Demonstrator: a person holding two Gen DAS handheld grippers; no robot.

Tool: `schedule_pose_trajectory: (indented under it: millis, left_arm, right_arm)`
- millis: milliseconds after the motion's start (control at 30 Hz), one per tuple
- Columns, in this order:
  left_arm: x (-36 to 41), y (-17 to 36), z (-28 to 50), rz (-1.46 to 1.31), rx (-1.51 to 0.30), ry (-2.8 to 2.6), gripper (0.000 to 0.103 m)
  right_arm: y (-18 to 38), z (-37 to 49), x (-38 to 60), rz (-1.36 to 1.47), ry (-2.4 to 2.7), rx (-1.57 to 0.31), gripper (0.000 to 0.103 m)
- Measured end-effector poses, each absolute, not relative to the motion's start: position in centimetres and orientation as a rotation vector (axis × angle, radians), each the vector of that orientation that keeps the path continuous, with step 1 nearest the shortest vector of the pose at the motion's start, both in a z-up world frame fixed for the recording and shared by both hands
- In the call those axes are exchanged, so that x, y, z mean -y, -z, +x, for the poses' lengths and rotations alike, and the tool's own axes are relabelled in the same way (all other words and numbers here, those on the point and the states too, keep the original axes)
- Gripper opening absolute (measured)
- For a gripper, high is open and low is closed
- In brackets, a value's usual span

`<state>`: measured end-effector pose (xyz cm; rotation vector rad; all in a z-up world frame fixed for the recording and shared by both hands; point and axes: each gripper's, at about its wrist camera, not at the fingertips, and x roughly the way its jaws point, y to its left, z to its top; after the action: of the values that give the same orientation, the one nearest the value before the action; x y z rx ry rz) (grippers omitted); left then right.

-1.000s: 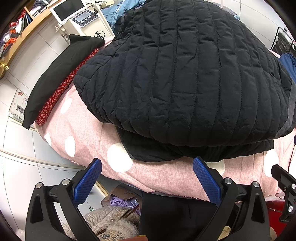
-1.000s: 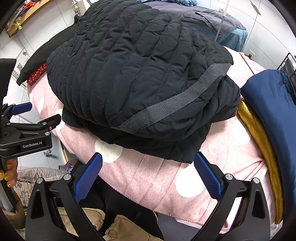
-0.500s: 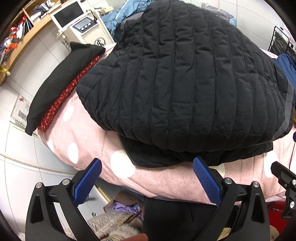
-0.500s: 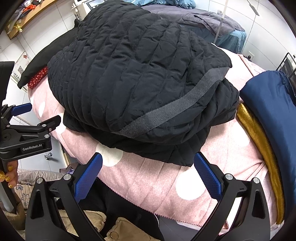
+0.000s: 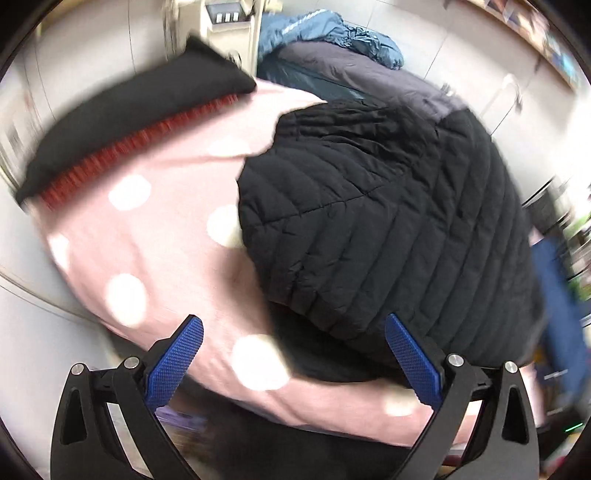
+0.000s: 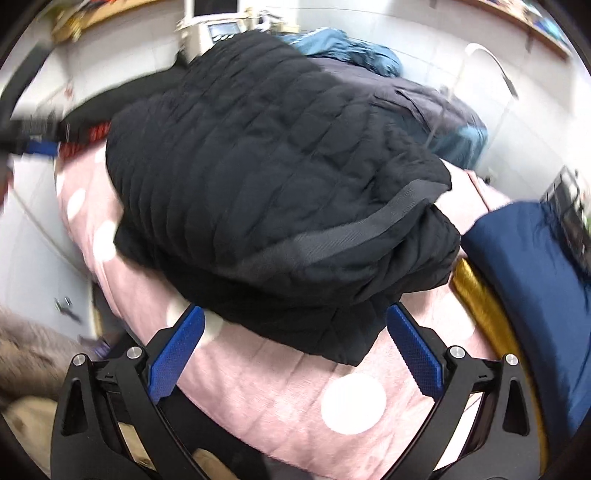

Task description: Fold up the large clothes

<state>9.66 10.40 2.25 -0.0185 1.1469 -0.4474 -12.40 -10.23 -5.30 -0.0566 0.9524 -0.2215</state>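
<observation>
A black quilted jacket (image 5: pixel 399 229) lies folded in a thick bundle on a pink sheet with white dots (image 5: pixel 155 229). In the right wrist view the jacket (image 6: pixel 273 177) shows a grey webbing band along its near right edge. My left gripper (image 5: pixel 295 354) is open and empty, just short of the jacket's near left edge. My right gripper (image 6: pixel 295 350) is open and empty, just in front of the jacket's near edge. Both views are blurred by motion.
A black and red cushion (image 5: pixel 122 136) lies at the sheet's far left. A navy garment (image 6: pixel 528 280) over a gold one (image 6: pixel 480 302) lies to the right. Blue and grey bedding (image 5: pixel 343 62) lies behind. A cream machine (image 5: pixel 225 22) stands at the back.
Both grippers have swung and drawn back, the left one turning left so more of the pink sheet shows. The jacket stays folded in place. Both grippers remain open.
</observation>
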Motion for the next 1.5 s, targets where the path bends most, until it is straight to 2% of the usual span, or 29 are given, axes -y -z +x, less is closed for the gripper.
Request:
schedule_pose_trajectory:
  millis: [300,333,367,400,467,500,533,567,700,800,900,1033,1067,1100,1133,1200,1233,1333,1500]
  left_arm:
    - [-6.6,3.8,15.3,-0.189,-1.176,0.605,0.096]
    - [-6.2,4.3,15.7,-0.215,-1.167,0.617,0.090]
    - [-5.4,4.8,16.0,-0.235,-1.172,0.626,0.074]
    - [-4.8,4.8,16.1,-0.232,-1.182,0.634,0.066]
    - [-2.7,3.7,15.6,-0.148,-1.156,0.665,0.038]
    - [-1.3,2.6,15.1,-0.073,-1.109,0.681,0.032]
    - [-0.2,1.3,14.7,-0.027,-1.057,0.697,0.021]
    - [0.5,0.0,14.4,-0.012,-1.013,0.717,0.016]
    - [2.4,-6.7,16.1,-0.077,-0.869,0.749,0.013]
    - [3.7,-9.0,18.6,-0.094,-0.806,0.741,0.012]
    - [5.5,-8.8,21.0,-0.053,-0.830,0.683,0.012]
    - [5.5,-6.8,21.8,-0.088,-0.909,0.655,0.012]
    - [5.5,-6.3,21.4,-0.083,-0.902,0.654,0.012]
    - [4.6,-5.8,21.6,-0.080,-0.899,0.653,0.012]
    - [4.0,-5.5,21.6,-0.081,-0.899,0.650,0.012]
    - [3.4,-4.8,22.0,-0.110,-0.912,0.650,0.012]
    - [3.1,-4.5,22.3,-0.128,-0.919,0.652,0.012]
    - [1.3,-4.0,21.7,-0.165,-0.919,0.647,0.012]
    - [0.6,-5.9,18.0,-0.102,-0.867,0.654,0.012]
  right_arm:
    - [9.8,-11.1,7.9,-0.225,0.218,-0.987,0.097]
    - [10.2,-10.9,7.9,-0.237,0.237,-0.997,0.097]
    - [10.7,-10.6,8.2,-0.241,0.256,-1.005,0.097]
    - [11.0,-10.6,8.7,-0.227,0.268,-1.002,0.097]
    - [11.5,-10.5,9.7,-0.182,0.286,-1.003,0.097]
    - [11.8,-10.5,10.4,-0.155,0.291,-1.003,0.097]
    - [11.9,-10.4,10.8,-0.137,0.296,-0.998,0.097]
    - [12.0,-10.3,11.3,-0.121,0.303,-0.989,0.097]
    - [11.6,-8.7,11.5,-0.127,0.295,-0.941,0.097]
    - [10.2,-7.9,10.2,-0.153,0.229,-0.847,0.097]
    - [11.5,-6.4,8.0,-0.279,0.188,-0.829,0.097]
    - [15.4,-3.5,6.3,-0.502,0.242,-0.897,0.096]
    - [15.8,-3.2,6.0,-0.526,0.252,-0.899,0.092]
    - [16.5,-2.7,6.0,-0.560,0.267,-0.906,0.077]
    - [16.7,-2.4,5.9,-0.568,0.257,-0.915,0.056]
    - [16.9,-2.1,6.3,-0.540,0.249,-0.930,0.031]
    - [16.6,-2.1,6.6,-0.510,0.249,-0.919,0.023]
    - [12.9,-2.2,8.0,-0.380,0.254,-0.860,0.014]
    - [6.0,-4.9,13.0,-0.145,0.268,-0.743,0.010]
